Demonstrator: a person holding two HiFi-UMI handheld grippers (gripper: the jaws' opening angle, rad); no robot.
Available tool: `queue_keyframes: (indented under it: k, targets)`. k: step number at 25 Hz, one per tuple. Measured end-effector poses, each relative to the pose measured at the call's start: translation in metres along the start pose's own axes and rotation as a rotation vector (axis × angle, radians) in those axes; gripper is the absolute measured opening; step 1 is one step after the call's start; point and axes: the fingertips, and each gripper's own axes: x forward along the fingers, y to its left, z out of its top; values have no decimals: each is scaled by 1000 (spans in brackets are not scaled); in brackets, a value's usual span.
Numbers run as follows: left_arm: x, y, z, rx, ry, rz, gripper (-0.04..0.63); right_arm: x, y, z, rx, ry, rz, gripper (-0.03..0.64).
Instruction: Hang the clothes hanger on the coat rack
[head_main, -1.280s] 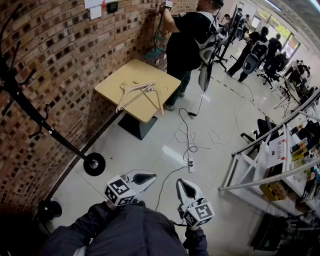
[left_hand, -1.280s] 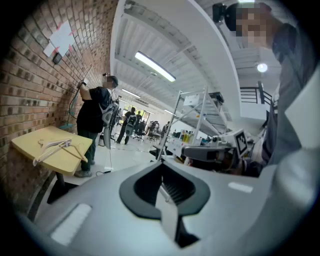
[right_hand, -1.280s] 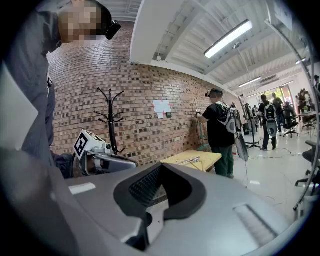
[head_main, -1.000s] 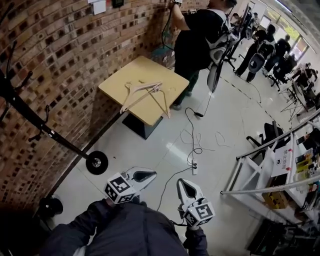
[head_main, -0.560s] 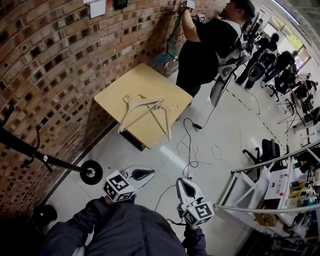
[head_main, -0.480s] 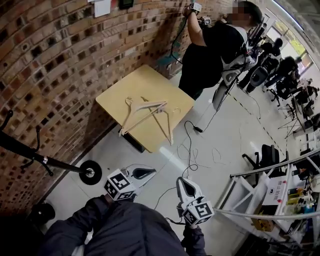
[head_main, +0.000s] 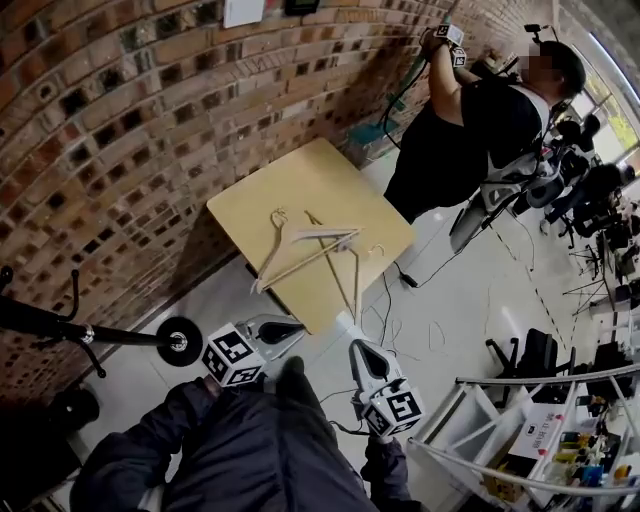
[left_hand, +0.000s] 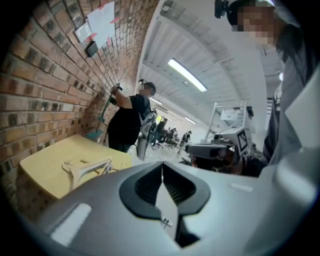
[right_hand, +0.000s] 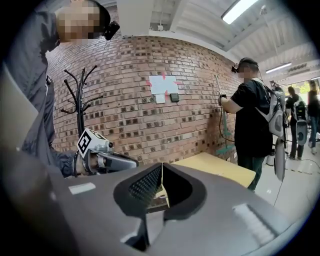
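Approach is judged the step: left gripper (head_main: 293, 326) and right gripper (head_main: 357, 348) are held shut and empty short of the table (head_main: 300, 180), the hanger (head_main: 318, 236) laid near its front edge; jaws must be opened next.

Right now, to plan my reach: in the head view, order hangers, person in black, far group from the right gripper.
1. hangers, on the table just ahead.
2. person in black, at the wall beyond.
3. far group, upper right.
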Motion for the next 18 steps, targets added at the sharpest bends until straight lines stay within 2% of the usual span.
queue_keyframes:
  k: [3, 5, 9, 12, 14, 16, 18]
  targets:
    - [6, 32, 8, -34, -9, 49, 7, 27, -21, 13, -21, 0, 36, 9]
    - [16, 50, 8, -47, 7, 72, 38, 47, -42, 17, -35, 5, 62, 12]
    - [42, 107, 6, -83, 49, 178, 120, 99, -91, 4, -94, 99, 132, 49]
    - [62, 158, -4, -119, 90, 264, 130, 145, -122, -9, -163, 172, 220, 64]
    - [80, 196, -19, -90, 168, 316, 130, 177, -144, -18, -224, 227, 279, 71]
    - [94, 237, -46, -30, 292, 384, 130, 211, -166, -31, -307, 292, 328, 75]
    - [101, 269, -74, -14, 401, 437, 130, 243, -183, -48, -393, 372, 389, 89]
